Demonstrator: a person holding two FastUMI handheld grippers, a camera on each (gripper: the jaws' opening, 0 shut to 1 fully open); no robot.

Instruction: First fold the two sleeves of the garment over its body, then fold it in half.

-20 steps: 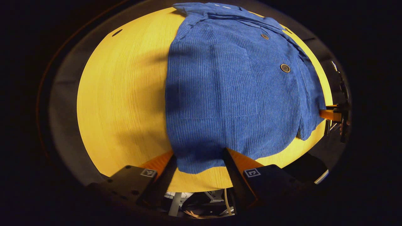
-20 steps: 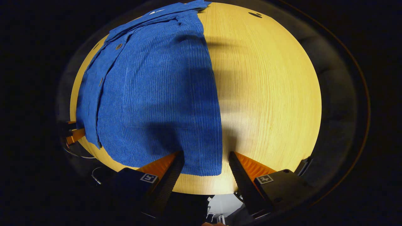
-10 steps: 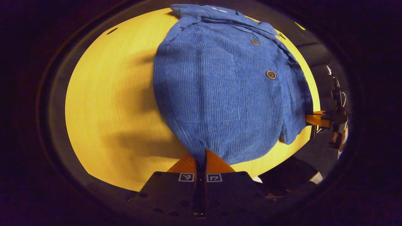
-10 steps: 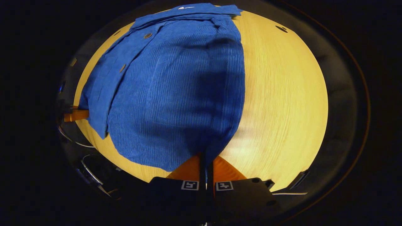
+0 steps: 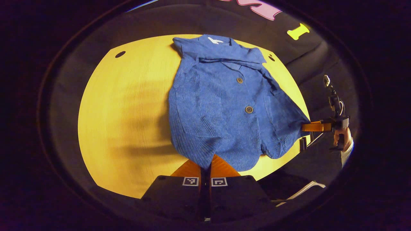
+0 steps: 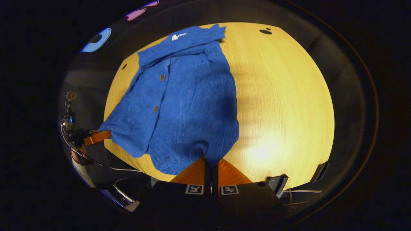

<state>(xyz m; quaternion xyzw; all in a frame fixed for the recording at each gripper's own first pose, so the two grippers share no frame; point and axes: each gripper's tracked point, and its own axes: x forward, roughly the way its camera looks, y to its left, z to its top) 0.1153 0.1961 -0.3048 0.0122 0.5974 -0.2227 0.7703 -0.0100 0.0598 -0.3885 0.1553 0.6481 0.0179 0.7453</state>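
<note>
A blue corduroy shirt [image 5: 218,106] with buttons lies front-up on the round yellow table [image 5: 122,112], collar [image 5: 218,48] at the far end. My left gripper [image 5: 205,165] is shut on the near hem at one corner, and the cloth bunches into its fingers. Farther right, the right gripper [image 5: 305,127] pinches the other hem corner, with a hand [image 5: 342,138] behind it. In the right gripper view my right gripper [image 6: 211,163] is shut on the shirt [image 6: 189,106] at its hem, and the left gripper [image 6: 107,134] holds the far-left corner. The hem is raised off the table [image 6: 282,96].
Small dark holes [image 5: 120,54] [image 6: 266,31] mark the tabletop near its far rim. Cables [image 6: 122,168] hang below the table's near edge. Bare wood lies beside the shirt on each outer side, and the dark booth wall rings the table.
Both grippers went from open around the hem to shut on it. They then rose and drew back, lifting the hem, so the shirt looks smaller and farther away.
</note>
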